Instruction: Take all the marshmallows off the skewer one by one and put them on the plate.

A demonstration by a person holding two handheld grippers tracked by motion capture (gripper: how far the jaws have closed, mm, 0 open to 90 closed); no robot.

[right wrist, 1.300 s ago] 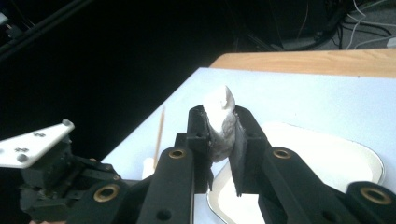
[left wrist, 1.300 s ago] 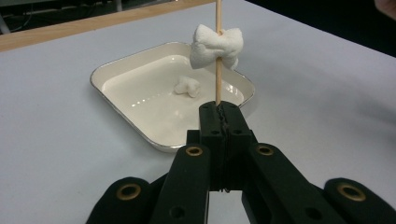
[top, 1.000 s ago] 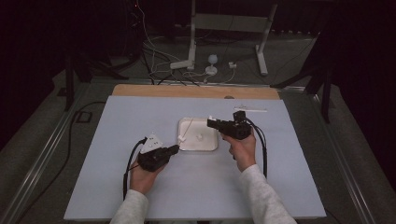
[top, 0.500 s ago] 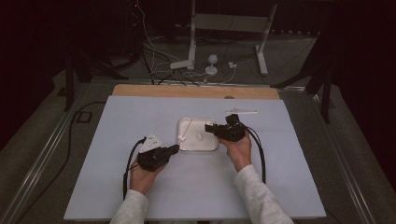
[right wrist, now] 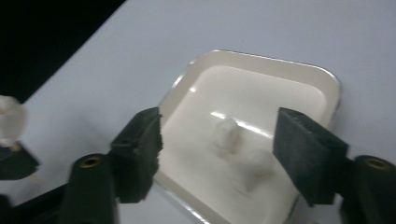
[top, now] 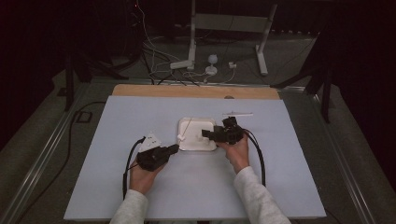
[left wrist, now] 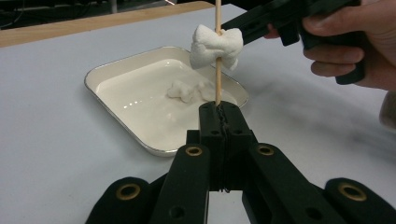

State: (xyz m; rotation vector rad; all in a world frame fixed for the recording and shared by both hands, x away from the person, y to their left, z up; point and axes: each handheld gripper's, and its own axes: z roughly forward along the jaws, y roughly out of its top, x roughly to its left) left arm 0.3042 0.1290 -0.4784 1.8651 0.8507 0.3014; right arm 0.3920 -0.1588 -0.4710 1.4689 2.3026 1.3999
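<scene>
My left gripper (top: 175, 148) (left wrist: 219, 110) is shut on the lower end of a wooden skewer (left wrist: 217, 74) that stands upright. Two white marshmallows (left wrist: 215, 44) (top: 180, 137) are threaded on it, and they show blurred at the left edge (right wrist: 9, 122) of the right gripper view. My right gripper (top: 204, 134) (right wrist: 224, 154) hangs open over the white tray (top: 198, 126) (right wrist: 261, 57) with nothing between its fingers. One of its jaws reaches close beside the skewered marshmallows in the left gripper view. Two loose marshmallows (right wrist: 227, 133) (left wrist: 189, 91) lie in the tray (left wrist: 135, 109).
A second skewer (top: 237, 113) lies on the pale table cover (top: 140, 196) beyond the tray, to the right. A wooden strip (top: 187, 91) edges the table's far side. Cables and stand legs (top: 191, 60) cover the floor behind it.
My right gripper has drifted slightly toward the person and lower over the tray. The left gripper and its skewer have barely moved.
</scene>
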